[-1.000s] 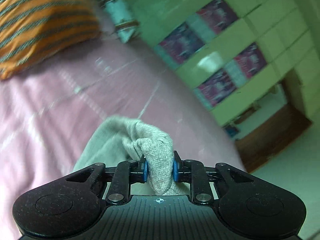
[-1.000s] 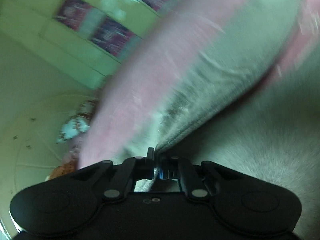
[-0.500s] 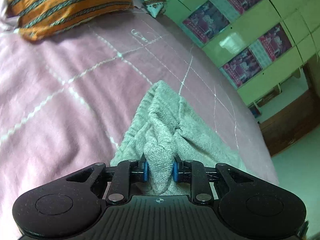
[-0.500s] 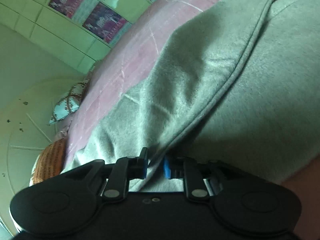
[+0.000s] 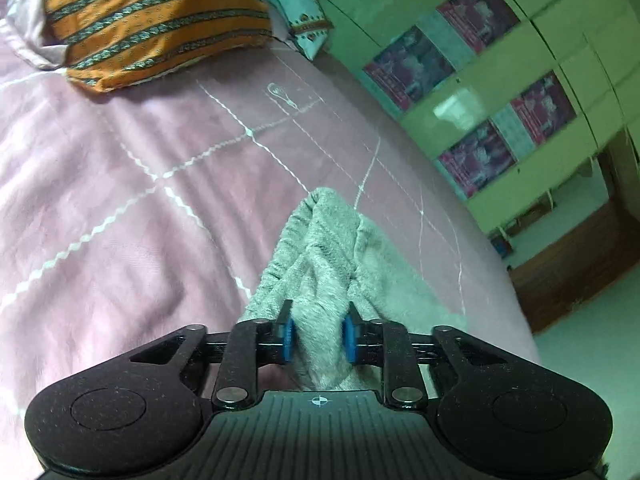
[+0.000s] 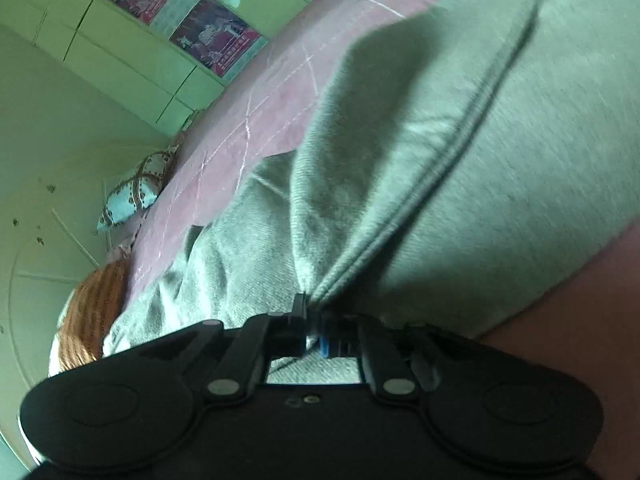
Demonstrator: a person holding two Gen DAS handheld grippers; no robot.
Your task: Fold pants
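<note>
Folding is under way, not finished. Left tool (image 5: 316, 338) pinches a bunched wad of the grey pants (image 5: 320, 256); right tool (image 6: 313, 334) is pressed together on a seamed edge of the same pants (image 6: 500, 184), one layer lying over another. Garment rests on the pink bed (image 5: 120, 208); flattening and further folds appear outstanding. Striped orange pillow (image 5: 152, 20) at the head; green cabinets (image 5: 500, 92) beyond.

2 low wrist views along the fingers – shared pink bedspread (image 5: 120, 208), close.
</note>
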